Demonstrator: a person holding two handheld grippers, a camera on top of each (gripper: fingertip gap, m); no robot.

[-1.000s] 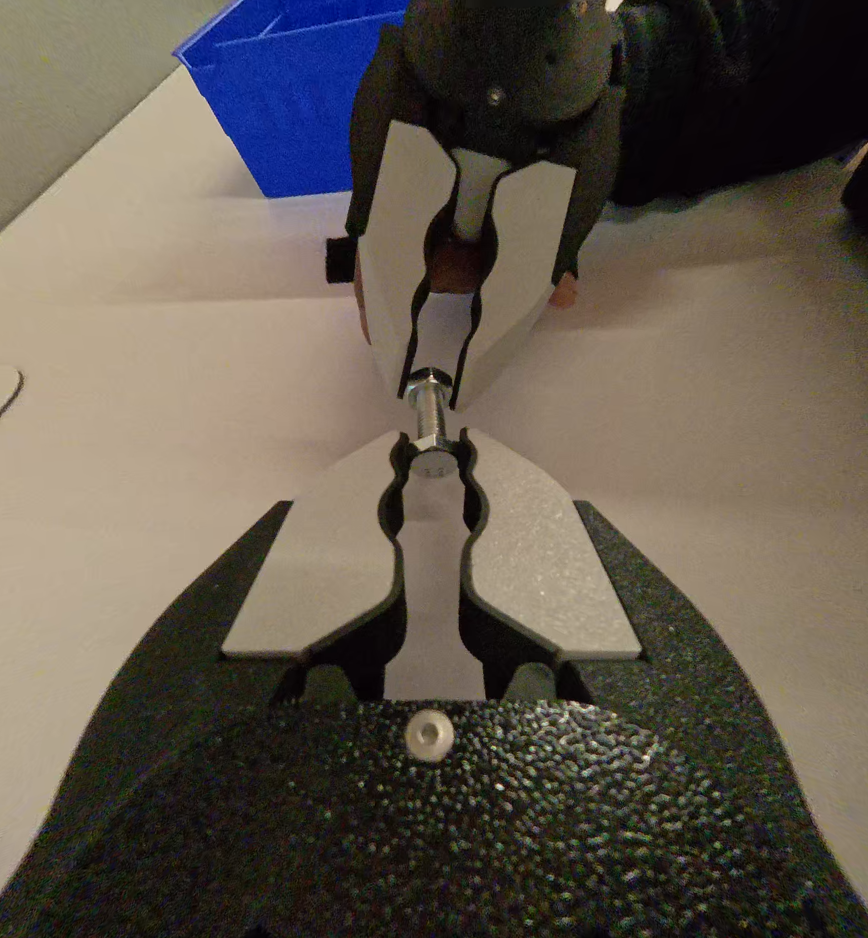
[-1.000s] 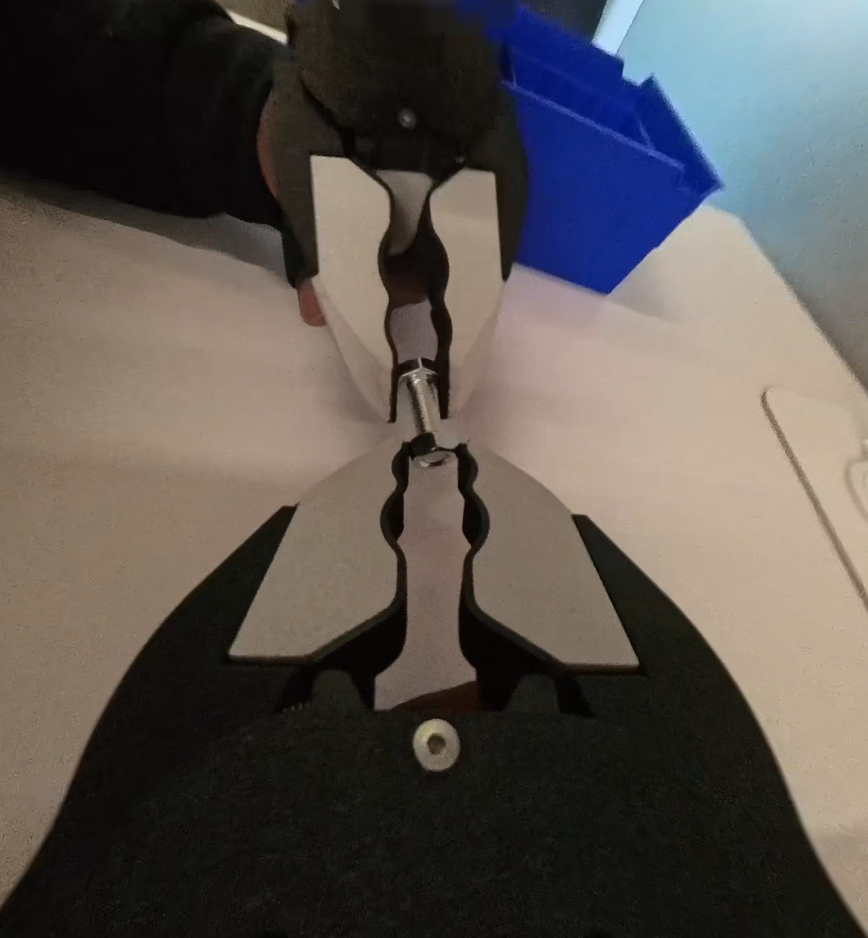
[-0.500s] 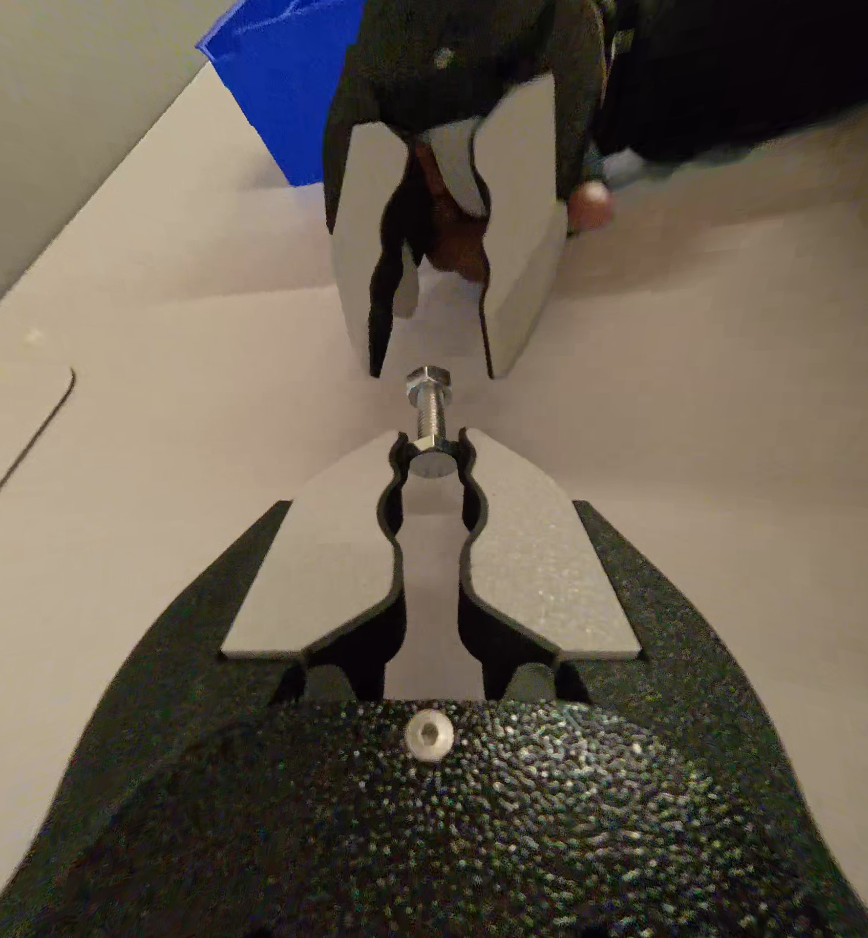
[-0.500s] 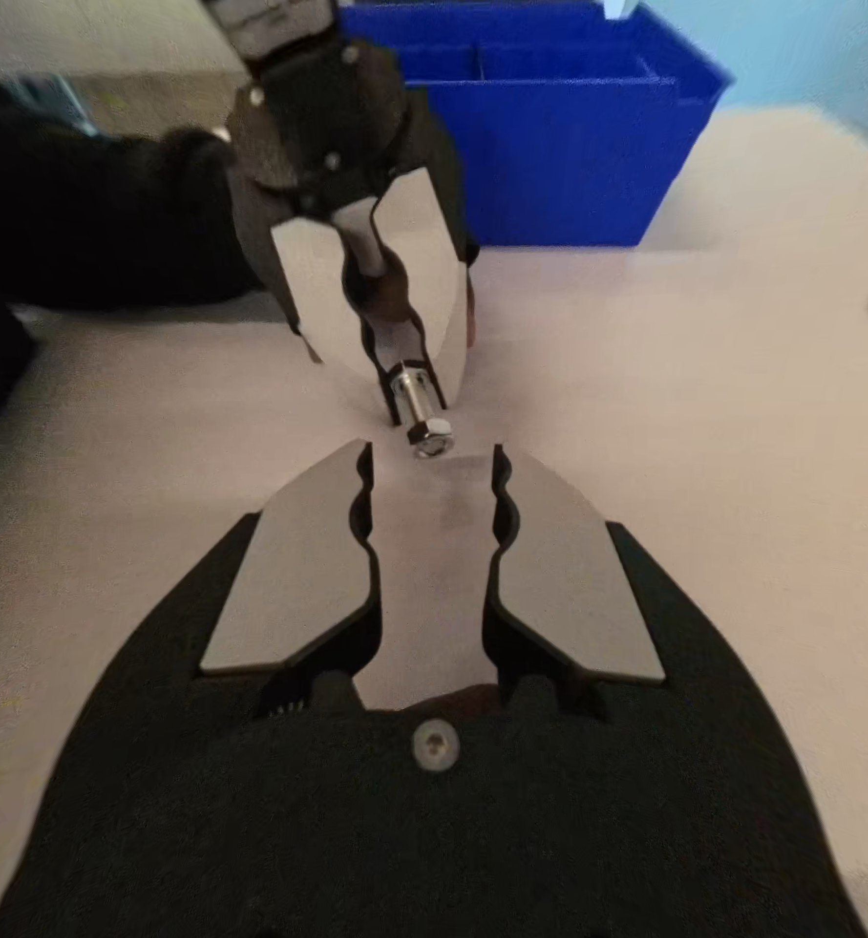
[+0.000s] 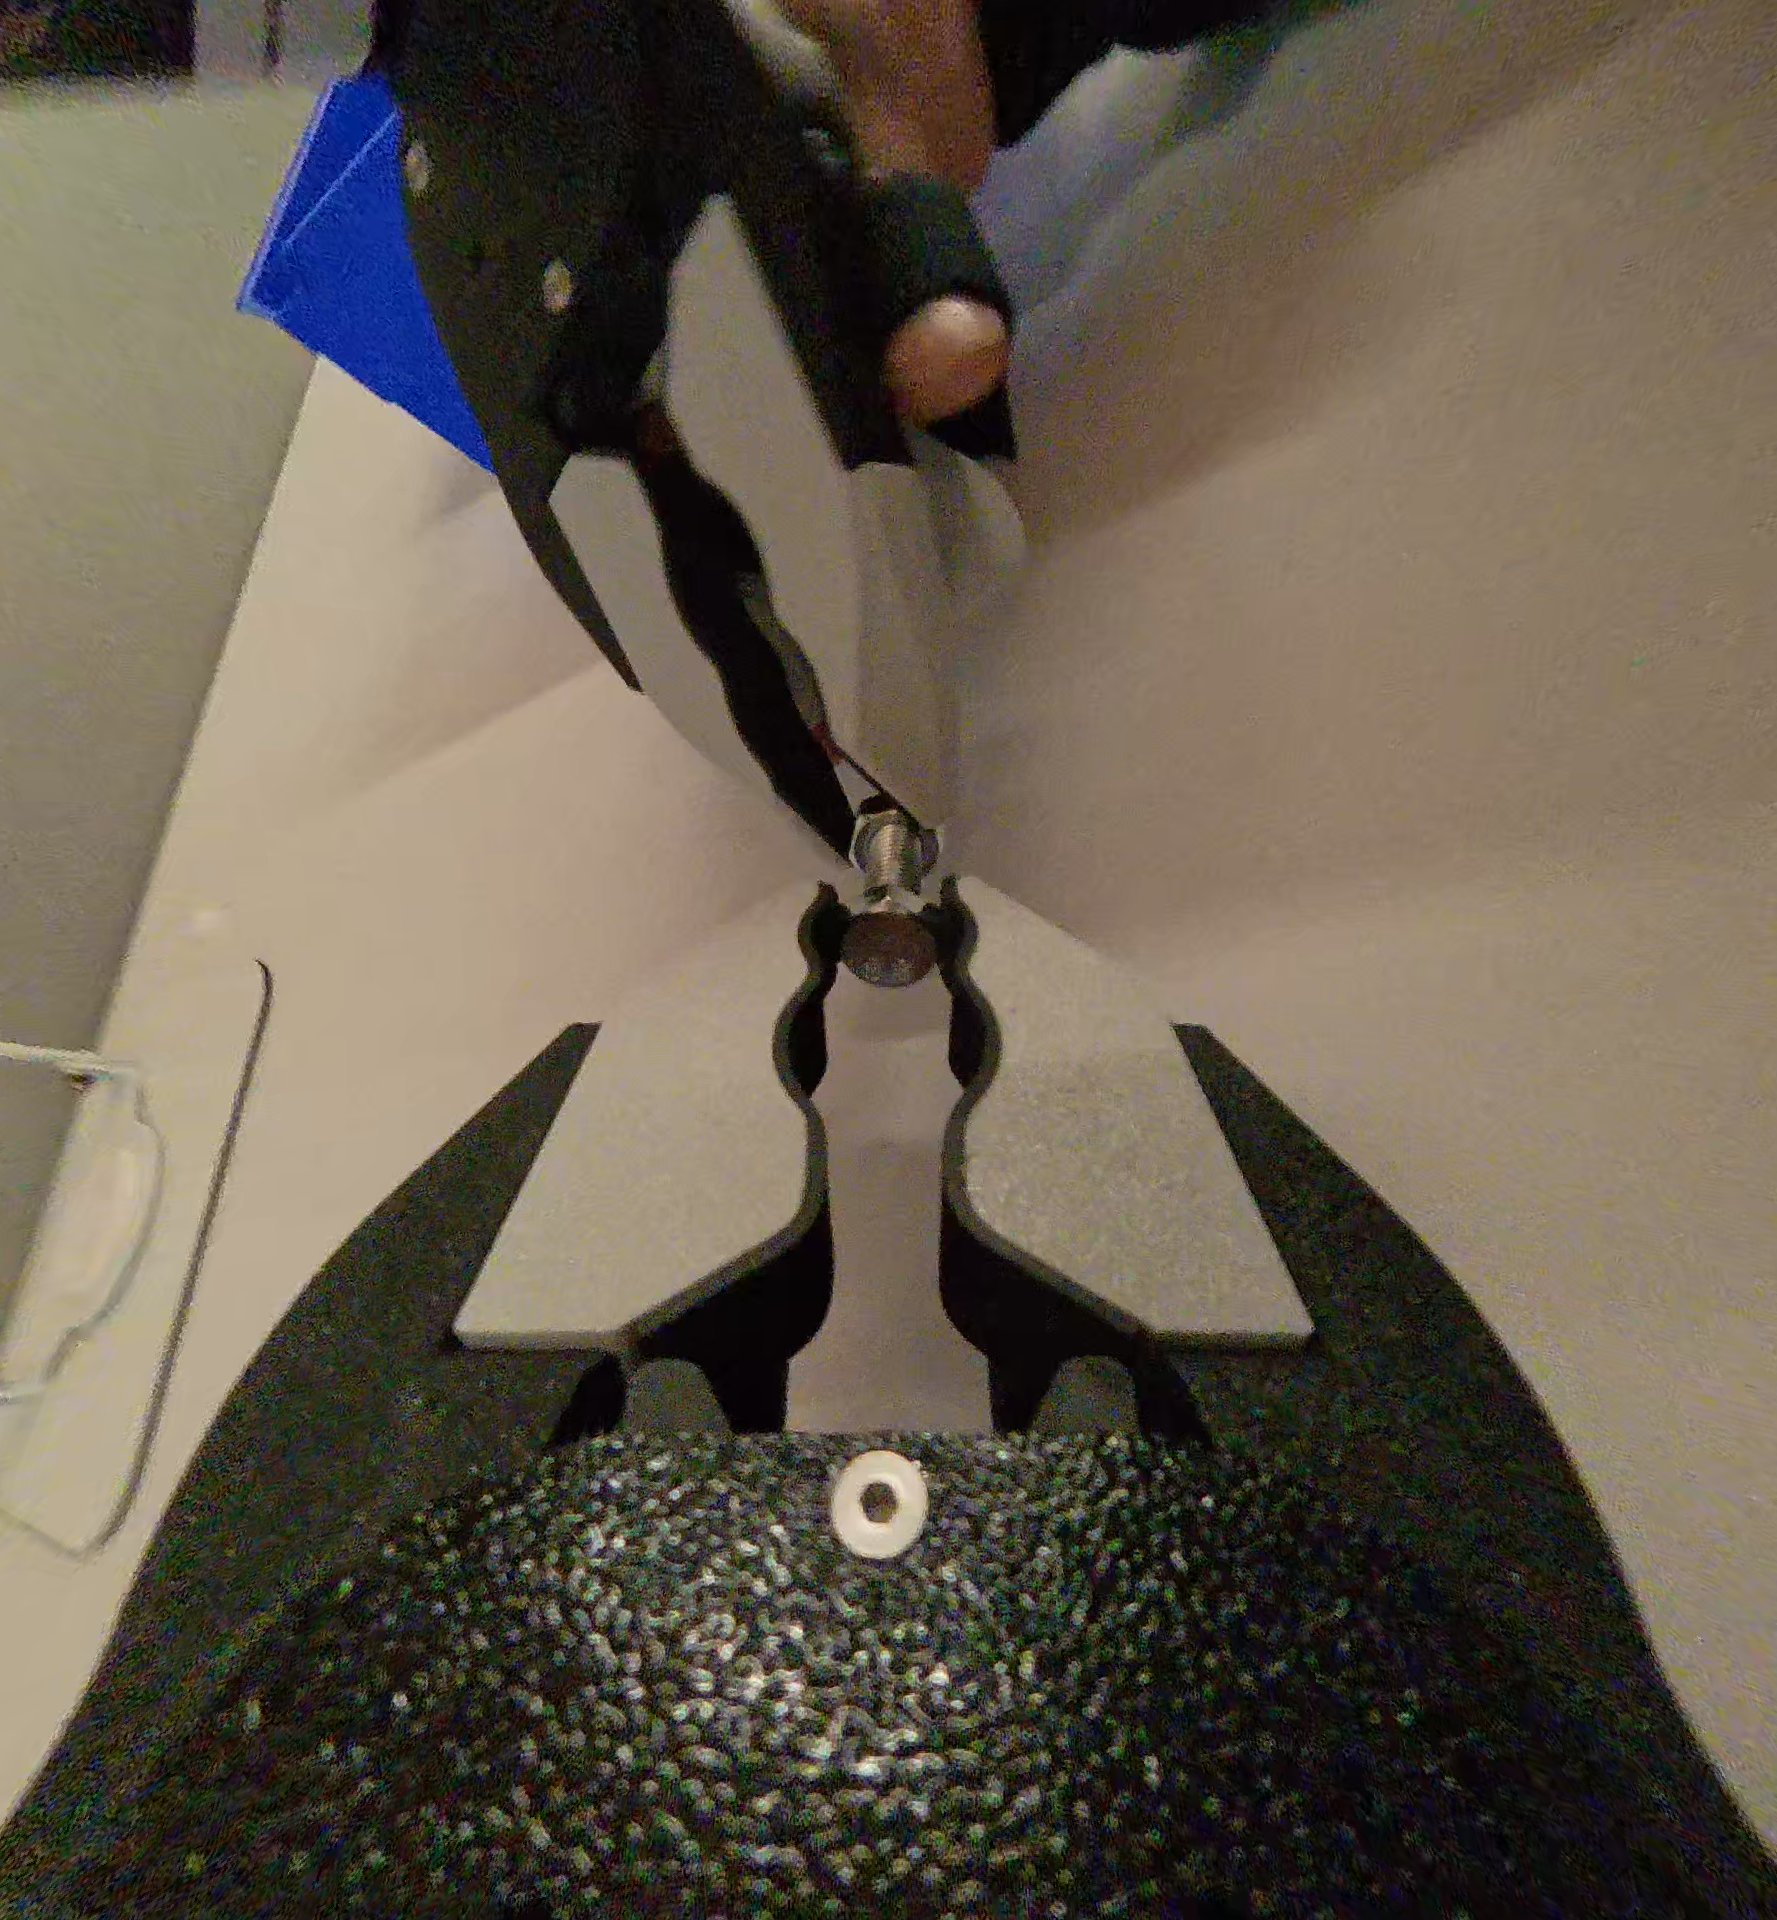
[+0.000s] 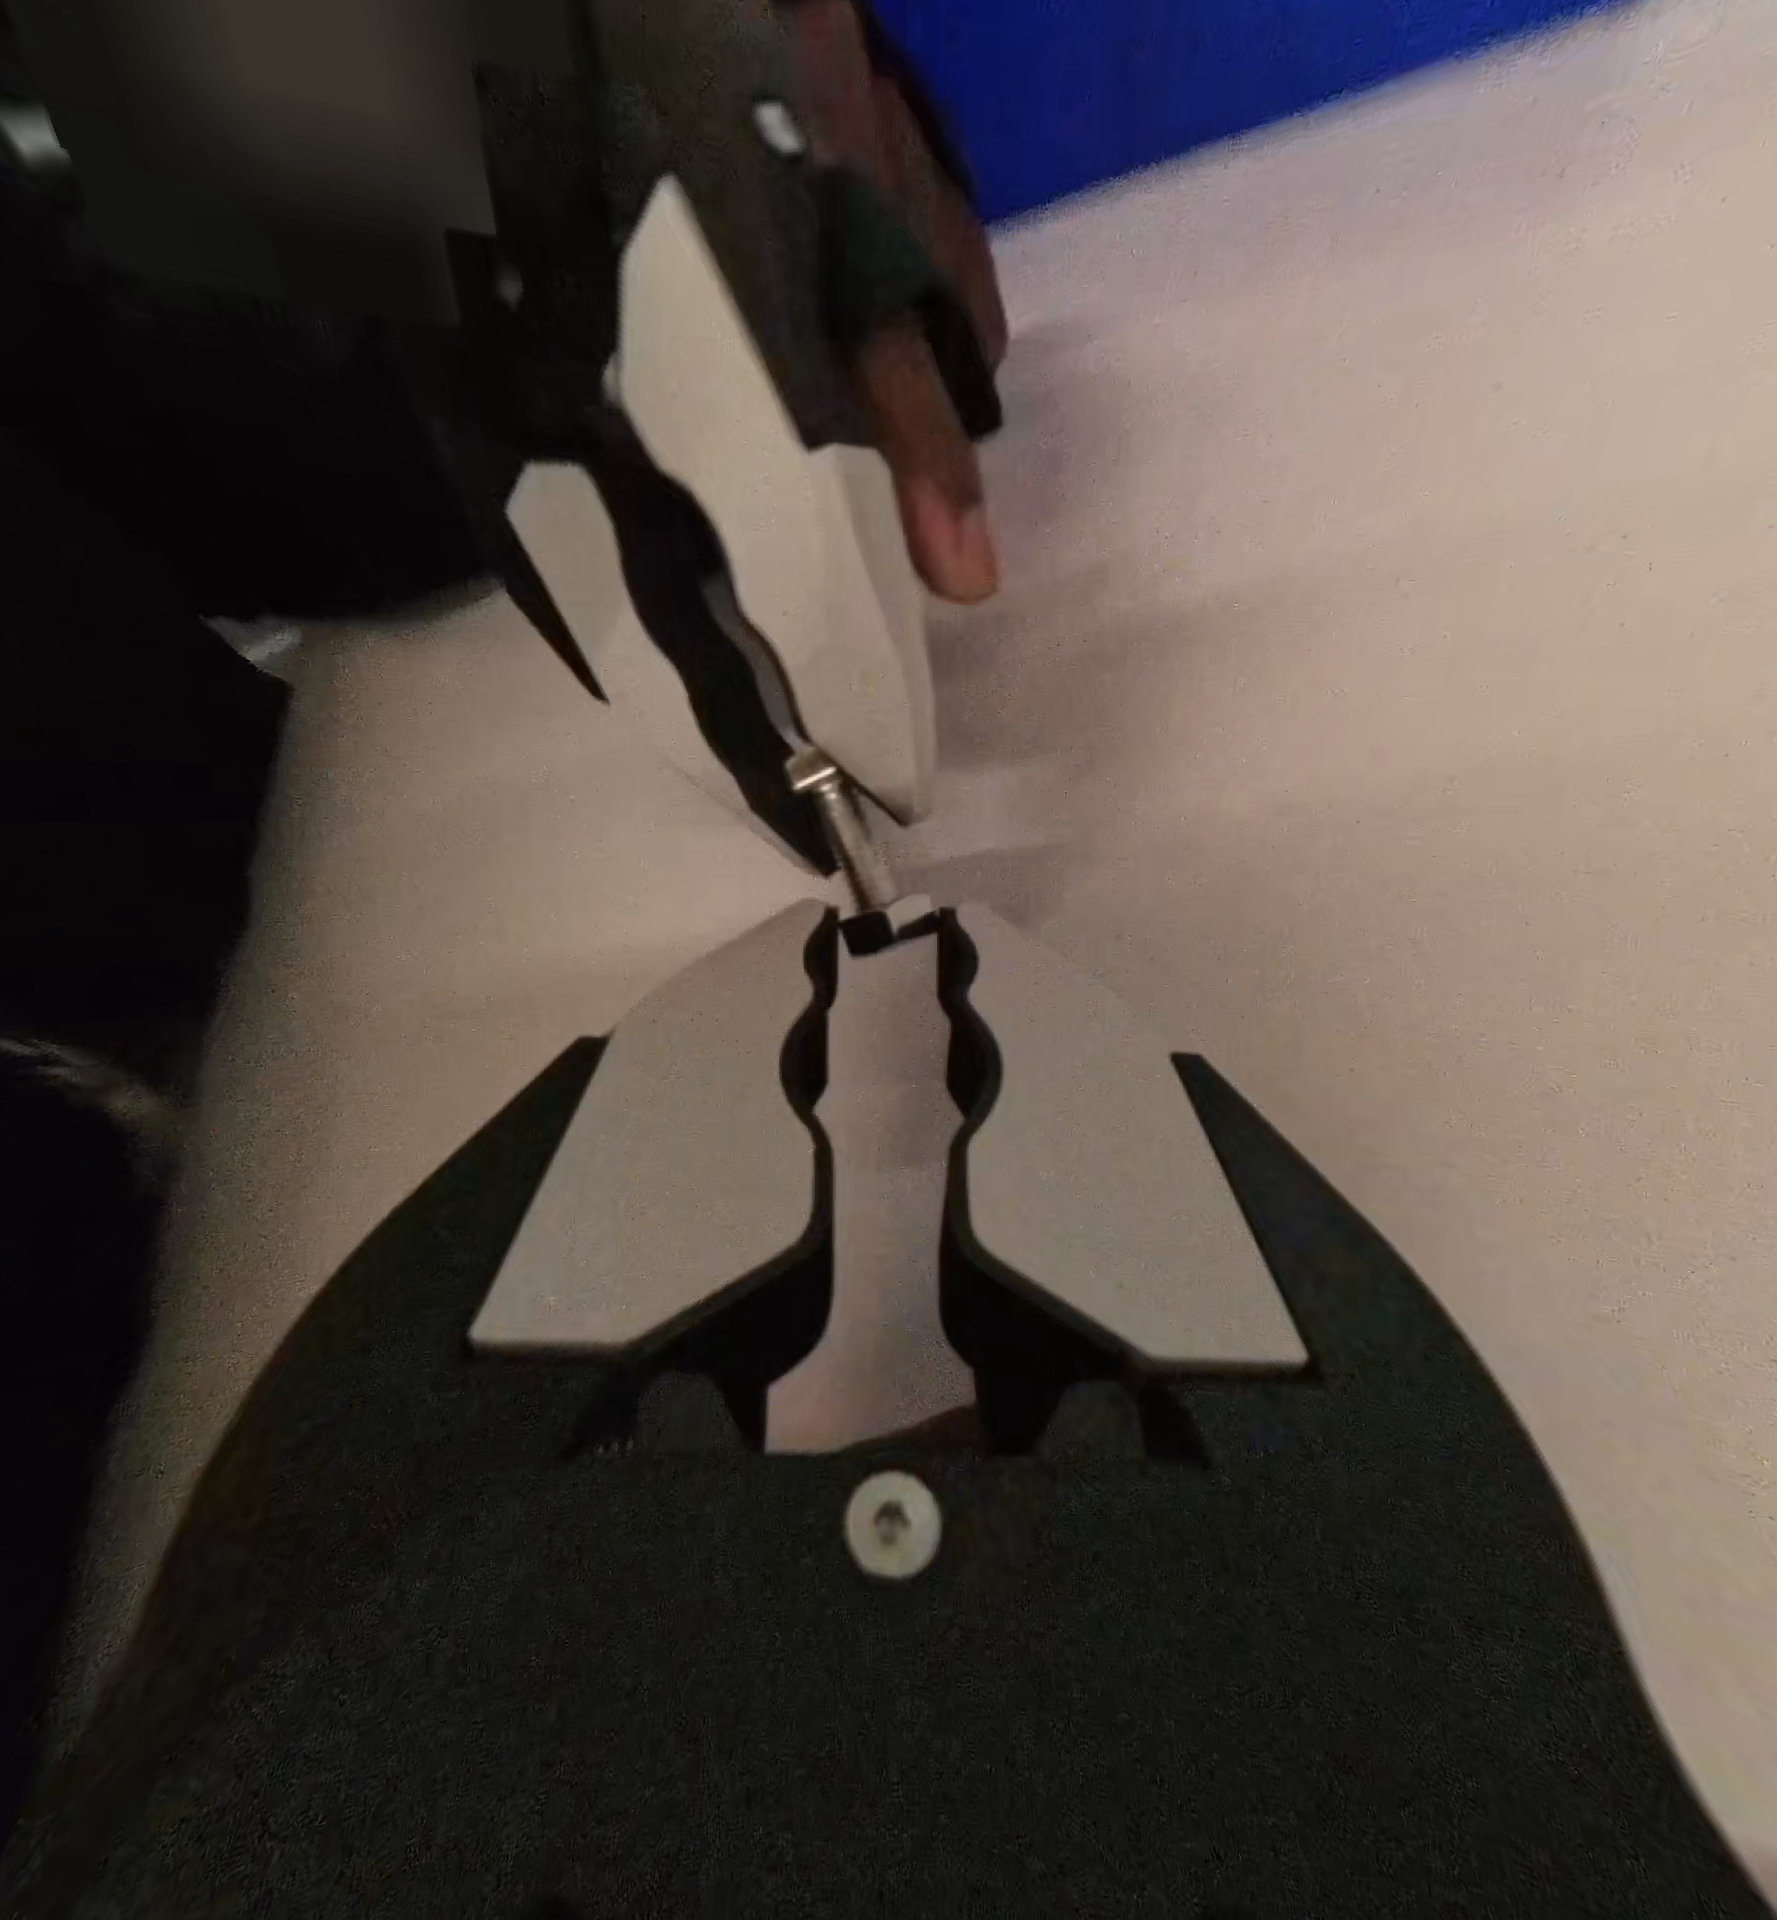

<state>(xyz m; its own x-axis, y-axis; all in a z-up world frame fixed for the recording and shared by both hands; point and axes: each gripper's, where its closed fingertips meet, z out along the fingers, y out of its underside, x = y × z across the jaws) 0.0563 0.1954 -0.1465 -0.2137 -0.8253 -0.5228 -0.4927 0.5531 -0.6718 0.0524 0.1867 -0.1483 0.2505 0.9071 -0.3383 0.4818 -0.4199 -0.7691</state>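
Steel, small and rigid: a silver threaded bolt (image 5: 889, 868) above the pale table (image 5: 1383, 727) is clamped by its head in the left gripper (image 5: 889, 914) — its slippery hex nut (image 6: 889, 928) is pinched by the right gripper (image 6: 889, 920).

bolt (image 5: 889, 878) betw 2 facing grippers, over table (image 5: 1383, 727), bin (image 5: 344, 281) behind
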